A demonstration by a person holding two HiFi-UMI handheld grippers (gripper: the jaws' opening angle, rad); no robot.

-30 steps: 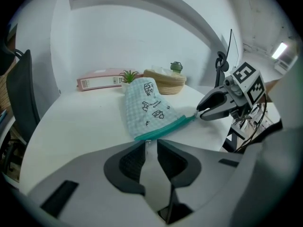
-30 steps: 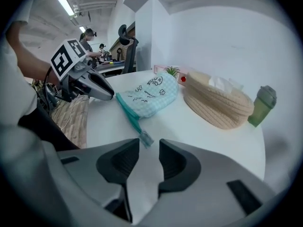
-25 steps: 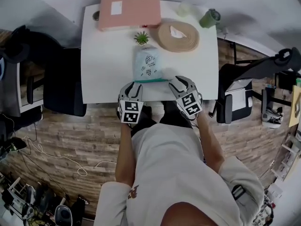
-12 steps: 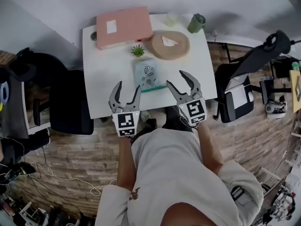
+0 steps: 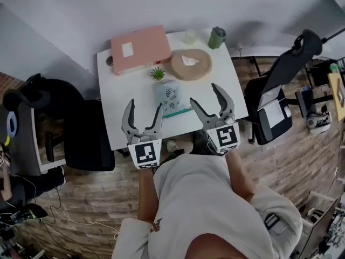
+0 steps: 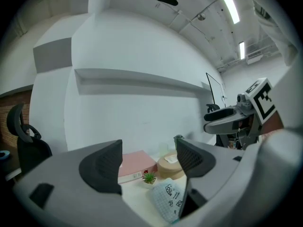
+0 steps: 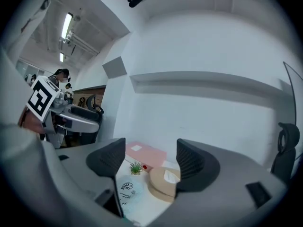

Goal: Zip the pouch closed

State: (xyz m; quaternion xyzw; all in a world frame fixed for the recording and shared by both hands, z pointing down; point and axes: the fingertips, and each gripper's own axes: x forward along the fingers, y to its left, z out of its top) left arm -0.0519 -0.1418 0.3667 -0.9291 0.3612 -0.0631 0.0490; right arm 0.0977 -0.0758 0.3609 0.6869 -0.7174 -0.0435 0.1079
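The pale blue mesh pouch [image 5: 169, 97] with printed doodles lies flat on the white table [image 5: 126, 120], its green zipper edge [image 5: 178, 113] towards me. Both grippers hang raised in front of the table and point level. My left gripper [image 5: 144, 106] is to the left of the pouch and my right gripper [image 5: 204, 94] to its right. Each has just been opening its jaws and holds nothing. The left gripper view shows the pouch [image 6: 168, 200] low between the spread pads [image 6: 102, 171]. The right gripper view shows the pouch [image 7: 127, 191] at lower left.
Behind the pouch stand a small green plant [image 5: 158, 74], a pink box [image 5: 140, 48], a round tan tissue holder [image 5: 191, 64], a green cup [image 5: 216, 37] and a clear cup [image 5: 190, 36]. Black chairs flank the table at the left [image 5: 86, 136] and right [image 5: 280, 85].
Both grippers have risen from the table's near edge by the pouch, tipped up to level, and their jaws have spread wide. The pouch has stayed where it lay.
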